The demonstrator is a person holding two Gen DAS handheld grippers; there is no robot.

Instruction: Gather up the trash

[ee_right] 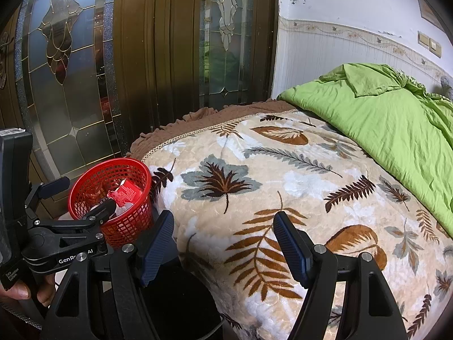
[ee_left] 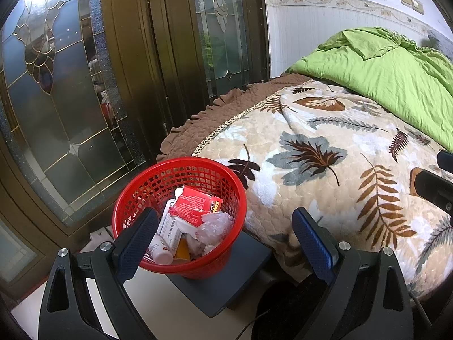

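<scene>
One red basket (ee_left: 181, 175) – one red carton (ee_left: 195, 205), one white bottle (ee_left: 161, 252); two blankets – leaf-print (ee_left: 325, 155), green (ee_left: 390, 70)

Red basket (ee_left: 181, 175): glossy plastic lattice, holding a red paper carton (ee_left: 195, 205) and crinkled clear film (ee_left: 216, 225). Bed blanket (ee_left: 325, 170): plush embossed leaf-print fleece over a quilted brown cover (ee_left: 198, 124); green duvet (ee_left: 382, 68) is matt wrinkled cloth. Door (ee_left: 136, 56): dark varnished wood, leaded glass panes (ee_left: 56, 85); left tool pads (ee_left: 314, 240) ribbed blue rubber on matt black plastic.

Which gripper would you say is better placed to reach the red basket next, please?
Probably the left gripper: its open jaws frame the red basket. The open right gripper faces the leaf-patterned blanket.
</scene>
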